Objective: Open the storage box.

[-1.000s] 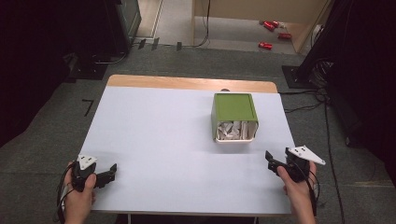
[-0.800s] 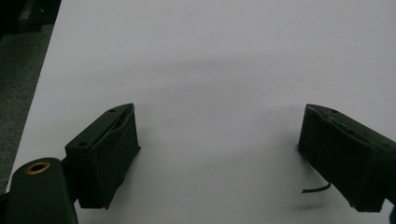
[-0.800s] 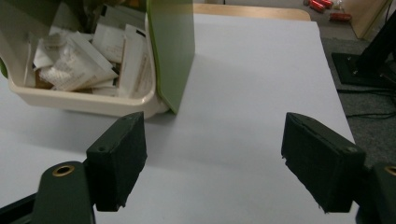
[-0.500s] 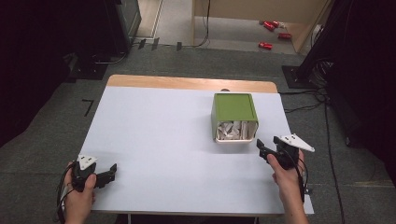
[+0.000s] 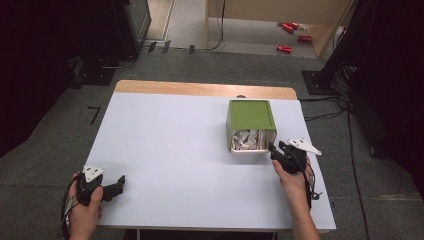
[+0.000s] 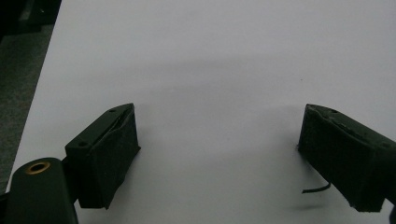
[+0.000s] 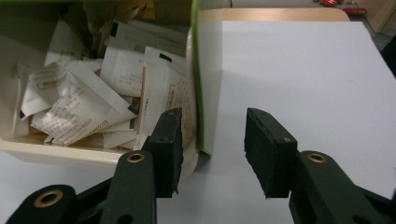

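A green box (image 5: 250, 112) lies on its side on the white table (image 5: 175, 150), its open face turned toward the person. Several white paper sachets (image 5: 247, 139) fill it, and they appear close up in the right gripper view (image 7: 84, 102). My right gripper (image 5: 274, 150) sits at the box's near right corner. Its jaws have just been closing and stand either side of the box's right wall (image 7: 208, 93), with no pad pressing on it (image 7: 212, 149). My left gripper (image 5: 120, 184) rests at the table's near left corner, jaws wide open over bare table (image 6: 217, 154).
A bare wooden strip (image 5: 200, 89) runs along the table's far edge. On the floor behind lie red objects (image 5: 287, 27) and cables, and a black stand (image 5: 345, 50) rises at the right. Dark equipment stands at the back left.
The right hand has moved left and forward from the table's right edge to the box's corner, and its jaws have narrowed. The left hand has stayed put.
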{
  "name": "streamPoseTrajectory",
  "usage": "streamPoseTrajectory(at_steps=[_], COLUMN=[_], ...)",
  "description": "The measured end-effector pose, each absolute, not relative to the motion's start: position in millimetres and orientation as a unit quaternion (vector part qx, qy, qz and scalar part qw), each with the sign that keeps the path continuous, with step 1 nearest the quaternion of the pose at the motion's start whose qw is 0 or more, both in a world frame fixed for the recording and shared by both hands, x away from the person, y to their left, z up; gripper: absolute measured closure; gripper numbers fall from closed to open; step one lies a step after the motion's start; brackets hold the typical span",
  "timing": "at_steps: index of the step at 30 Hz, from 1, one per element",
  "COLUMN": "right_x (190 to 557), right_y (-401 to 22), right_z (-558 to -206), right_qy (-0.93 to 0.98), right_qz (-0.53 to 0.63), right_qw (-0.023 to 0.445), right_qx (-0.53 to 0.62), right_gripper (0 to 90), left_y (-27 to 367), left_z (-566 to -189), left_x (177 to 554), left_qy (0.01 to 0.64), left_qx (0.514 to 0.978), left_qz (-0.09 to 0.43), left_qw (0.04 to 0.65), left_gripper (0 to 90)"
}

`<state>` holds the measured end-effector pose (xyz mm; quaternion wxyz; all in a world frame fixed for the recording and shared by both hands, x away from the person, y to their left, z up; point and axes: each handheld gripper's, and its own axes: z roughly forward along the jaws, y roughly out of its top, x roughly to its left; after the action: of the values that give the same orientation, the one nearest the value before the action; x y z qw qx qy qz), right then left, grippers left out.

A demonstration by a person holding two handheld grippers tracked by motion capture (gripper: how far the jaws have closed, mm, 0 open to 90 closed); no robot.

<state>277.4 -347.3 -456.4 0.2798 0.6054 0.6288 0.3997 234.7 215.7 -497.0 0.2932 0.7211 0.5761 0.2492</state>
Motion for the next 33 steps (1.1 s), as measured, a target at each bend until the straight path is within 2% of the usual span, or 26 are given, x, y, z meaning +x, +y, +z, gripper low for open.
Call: streamPoseTrajectory(at_steps=[6, 13, 16, 20, 33], right_x=[290, 301, 308, 311, 301], right_y=[-338, -335, -329, -329, -328], right_z=[-464, -471, -475, -476, -473], right_qy=[0.633, 0.632, 0.632, 0.628, 0.641], right_qz=[0.39, 0.386, 0.362, 0.365, 0.348], right_qw=[0.279, 0.274, 0.287, 0.274, 0.267], right_qx=[0.608, 0.614, 0.622, 0.63, 0.63], right_gripper=[65.1, 64.3, 70.3, 76.2, 75.6], left_y=[216, 216, 216, 216, 216], left_z=[-497, -497, -497, -497, -497], left_x=[235, 235, 235, 235, 235], left_qy=[0.576, 0.576, 0.576, 0.576, 0.576], left_qx=[0.721, 0.721, 0.721, 0.721, 0.721], left_qz=[0.249, 0.249, 0.249, 0.25, 0.249], left_qw=[0.293, 0.294, 0.293, 0.294, 0.294], left_gripper=[12.7, 12.6, 12.7, 12.7, 12.7])
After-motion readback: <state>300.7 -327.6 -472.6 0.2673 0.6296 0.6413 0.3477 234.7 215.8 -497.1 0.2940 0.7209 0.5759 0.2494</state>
